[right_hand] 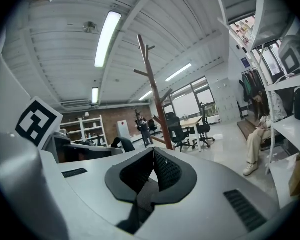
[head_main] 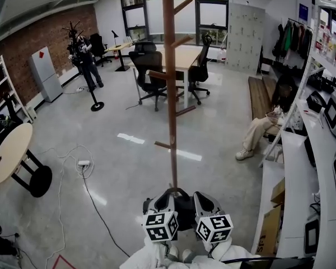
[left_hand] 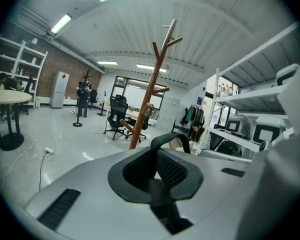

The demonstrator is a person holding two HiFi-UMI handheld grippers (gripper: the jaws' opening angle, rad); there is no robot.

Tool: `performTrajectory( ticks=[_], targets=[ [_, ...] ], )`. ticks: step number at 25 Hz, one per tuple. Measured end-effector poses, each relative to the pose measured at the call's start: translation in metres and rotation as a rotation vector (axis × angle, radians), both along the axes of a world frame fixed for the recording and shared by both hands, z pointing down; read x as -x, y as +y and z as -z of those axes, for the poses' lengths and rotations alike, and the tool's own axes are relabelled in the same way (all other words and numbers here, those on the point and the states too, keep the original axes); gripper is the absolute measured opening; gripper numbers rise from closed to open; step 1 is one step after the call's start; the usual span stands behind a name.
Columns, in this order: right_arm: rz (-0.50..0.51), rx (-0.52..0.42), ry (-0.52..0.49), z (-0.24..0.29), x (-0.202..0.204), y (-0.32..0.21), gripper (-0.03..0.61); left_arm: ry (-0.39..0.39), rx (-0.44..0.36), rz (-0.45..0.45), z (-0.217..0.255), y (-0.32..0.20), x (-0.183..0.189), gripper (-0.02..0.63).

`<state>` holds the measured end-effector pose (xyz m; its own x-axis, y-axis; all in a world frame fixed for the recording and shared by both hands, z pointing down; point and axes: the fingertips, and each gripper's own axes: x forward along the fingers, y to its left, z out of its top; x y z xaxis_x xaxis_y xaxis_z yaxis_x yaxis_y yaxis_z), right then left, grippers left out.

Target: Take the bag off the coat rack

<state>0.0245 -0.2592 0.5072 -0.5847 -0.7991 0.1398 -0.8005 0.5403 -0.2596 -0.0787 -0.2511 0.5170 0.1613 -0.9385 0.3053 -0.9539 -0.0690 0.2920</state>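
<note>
The brown wooden coat rack (head_main: 171, 94) stands straight ahead, its pegs bare in the head view. It also rises beyond the jaws in both gripper views, as the coat rack (left_hand: 147, 104) and the coat rack (right_hand: 157, 104). A black bag (head_main: 182, 213) hangs low between my two grippers, close to my body, with its handle (head_main: 177, 190) arching up. My left gripper (head_main: 157, 199) is shut on that handle (left_hand: 171, 138), which curves out of the jaw tips (left_hand: 154, 149). My right gripper (head_main: 205, 199) sits against the bag's right side with its jaw tips (right_hand: 152, 152) touching; nothing shows between them.
Black office chairs (head_main: 148, 72) and a wooden table (head_main: 182, 55) stand behind the rack. A round table (head_main: 11, 150) is at the left, with a power strip (head_main: 83, 163) and cables on the floor. A person sits on a bench (head_main: 263, 128) at the right by white shelves (head_main: 302, 167).
</note>
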Motion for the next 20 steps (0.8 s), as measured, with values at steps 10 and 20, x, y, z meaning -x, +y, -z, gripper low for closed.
performTrajectory(
  ticks=[10,20],
  targets=[
    [-0.003,-0.032,0.041,0.008,0.009,0.012,0.012,-0.018,-0.005,-0.038,0.004,0.013,-0.002,0.028],
    [0.032,-0.038,0.119,0.001,0.02,0.023,0.011,0.015,0.026,-0.042,-0.007,0.022,-0.003,0.028]
  ],
)
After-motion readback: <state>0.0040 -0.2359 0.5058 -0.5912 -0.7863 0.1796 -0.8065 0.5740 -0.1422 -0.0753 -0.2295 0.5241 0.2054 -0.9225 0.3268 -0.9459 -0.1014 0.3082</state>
